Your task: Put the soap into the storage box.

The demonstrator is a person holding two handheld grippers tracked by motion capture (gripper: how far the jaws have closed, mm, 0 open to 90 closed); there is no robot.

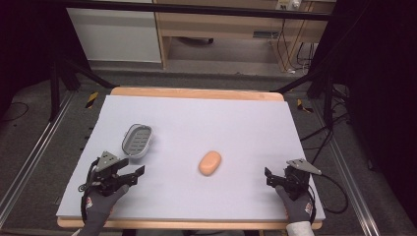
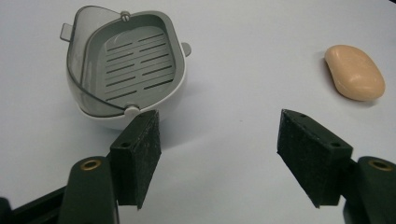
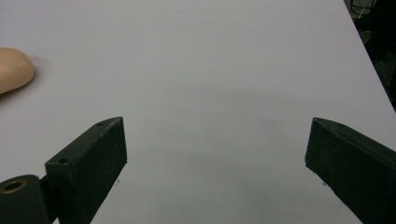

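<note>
An orange soap bar point(image 1: 210, 162) lies near the middle of the pale mat point(image 1: 206, 123). A grey slotted soap dish point(image 1: 137, 140) with its lid swung open sits left of it. My left gripper point(image 1: 133, 175) is open just in front of the dish, which fills the upper left of the left gripper view as the dish point(image 2: 126, 65), with the soap point(image 2: 355, 72) at the upper right beyond my open left gripper point(image 2: 219, 154). My right gripper point(image 1: 273, 178) is open at the front right; in its view the soap's end point(image 3: 13, 69) shows at the far left of my right gripper point(image 3: 215, 158).
The mat covers a wooden table whose edge point(image 1: 196, 92) shows at the back. Dark frame rails and cables run along both sides on the floor. A wooden cabinet point(image 1: 221, 29) stands behind the table.
</note>
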